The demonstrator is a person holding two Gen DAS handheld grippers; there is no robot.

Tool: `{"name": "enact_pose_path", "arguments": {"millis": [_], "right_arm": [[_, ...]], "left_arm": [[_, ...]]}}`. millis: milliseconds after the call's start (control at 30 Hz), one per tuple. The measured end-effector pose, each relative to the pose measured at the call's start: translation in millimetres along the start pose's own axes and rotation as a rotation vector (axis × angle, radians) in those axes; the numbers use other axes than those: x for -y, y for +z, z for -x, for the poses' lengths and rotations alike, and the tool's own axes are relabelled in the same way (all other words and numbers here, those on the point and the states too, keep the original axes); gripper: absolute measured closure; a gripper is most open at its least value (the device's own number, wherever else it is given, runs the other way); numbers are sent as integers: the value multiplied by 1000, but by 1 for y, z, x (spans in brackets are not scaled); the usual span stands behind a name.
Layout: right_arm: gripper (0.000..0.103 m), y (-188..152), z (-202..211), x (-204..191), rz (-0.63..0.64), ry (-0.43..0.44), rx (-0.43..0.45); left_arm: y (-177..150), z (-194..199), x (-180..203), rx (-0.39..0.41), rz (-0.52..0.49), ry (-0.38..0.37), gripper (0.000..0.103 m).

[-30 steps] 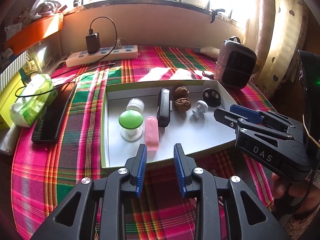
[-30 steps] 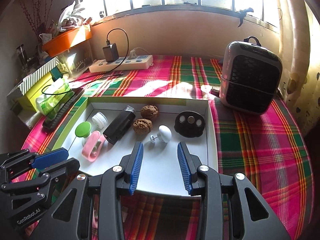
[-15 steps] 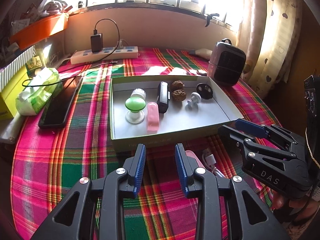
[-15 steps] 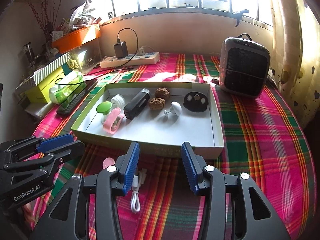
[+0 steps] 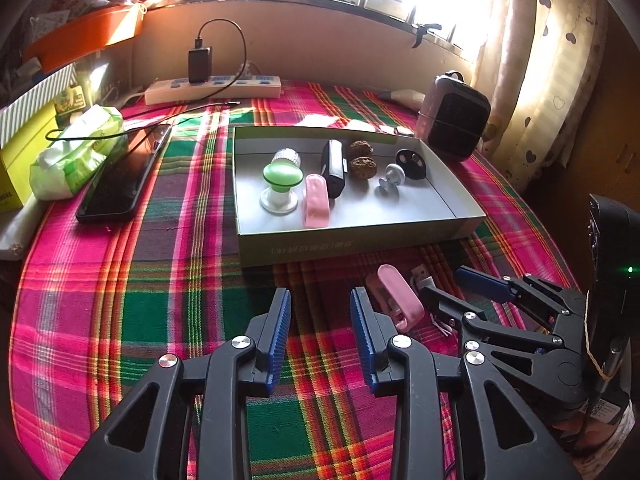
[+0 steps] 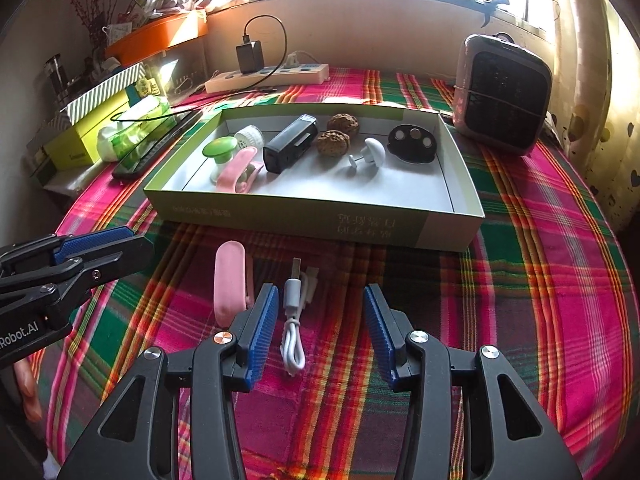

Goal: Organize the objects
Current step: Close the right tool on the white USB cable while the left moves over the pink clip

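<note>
A shallow green-sided box (image 5: 460,220) (image 6: 304,220) sits on the plaid cloth and holds a green-capped stand (image 5: 281,176), a pink clip (image 5: 316,200), a black rectangular device (image 6: 290,144), two walnuts (image 6: 334,143), a white knob (image 6: 374,151) and a black disc (image 6: 412,142). In front of the box lie a second pink clip (image 6: 229,280) (image 5: 400,294) and a coiled white USB cable (image 6: 294,312). My left gripper (image 5: 318,320) is open and empty, left of the clip. My right gripper (image 6: 318,320) is open and empty, its fingers either side of the cable, above it.
A black phone (image 5: 120,176), green tissue pack (image 5: 76,152) and yellow box (image 5: 16,160) lie at the left. A power strip with charger (image 5: 212,84) is at the back. A small heater (image 6: 502,92) stands at the back right. Curtains hang on the right.
Both grippers have pulled back from over the box toward the near table edge. The loose pink clip and the USB cable have come into view in front of the box.
</note>
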State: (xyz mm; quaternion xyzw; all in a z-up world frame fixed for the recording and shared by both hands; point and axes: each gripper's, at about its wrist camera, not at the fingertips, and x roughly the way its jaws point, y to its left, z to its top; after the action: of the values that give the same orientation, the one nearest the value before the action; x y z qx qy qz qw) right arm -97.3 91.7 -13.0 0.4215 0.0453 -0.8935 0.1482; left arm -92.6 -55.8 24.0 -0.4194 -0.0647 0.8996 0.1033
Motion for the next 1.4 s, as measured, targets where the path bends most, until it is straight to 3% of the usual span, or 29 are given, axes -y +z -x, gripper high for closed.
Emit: {"name": "enact_pose_path", "arguments": {"millis": [400, 733, 1067, 1400], "right_arm": [[58, 1, -7, -3, 54, -21, -19], [86, -1, -3, 11, 62, 6, -12], [87, -7, 7, 34, 48, 16, -2], [87, -11, 7, 41, 50, 65, -15]], "left_arm": [[0, -4, 2, -22, 13, 1, 74], [2, -6, 17, -33, 30, 12, 74], [0, -20, 39, -70, 45, 26, 64], [0, -33, 54, -95, 69, 56, 61]]}}
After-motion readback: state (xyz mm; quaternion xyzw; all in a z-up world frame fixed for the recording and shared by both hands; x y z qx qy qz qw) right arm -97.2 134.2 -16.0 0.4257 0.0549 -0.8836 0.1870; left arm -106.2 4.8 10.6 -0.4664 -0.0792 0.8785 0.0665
